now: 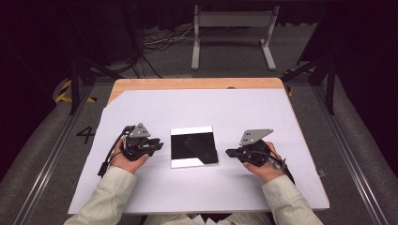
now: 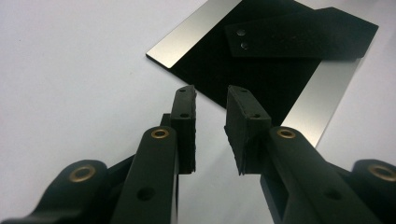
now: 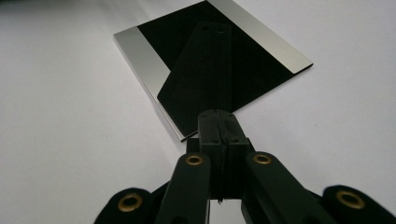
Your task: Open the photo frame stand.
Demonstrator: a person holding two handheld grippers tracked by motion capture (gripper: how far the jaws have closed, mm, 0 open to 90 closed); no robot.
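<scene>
A square black plate (image 1: 177, 151) with silver bands along its far and near edges lies flat in the middle of the white sheet. On it rests a flat black angled piece (image 1: 198, 147) with two small holes at one end (image 2: 299, 39) (image 3: 201, 70). My left gripper (image 1: 158, 146) sits just left of the plate, open by a narrow gap with nothing between its jaws (image 2: 211, 95). My right gripper (image 1: 229, 153) sits just right of the plate, its jaws shut together and empty (image 3: 217, 115), pointing at the plate's corner (image 3: 184, 135).
A white sheet (image 1: 244, 112) covers most of the wooden table (image 1: 187, 83). Beyond the far edge stand a metal frame (image 1: 232, 28) and cables on the floor. The person's sleeves enter from the bottom edge.
</scene>
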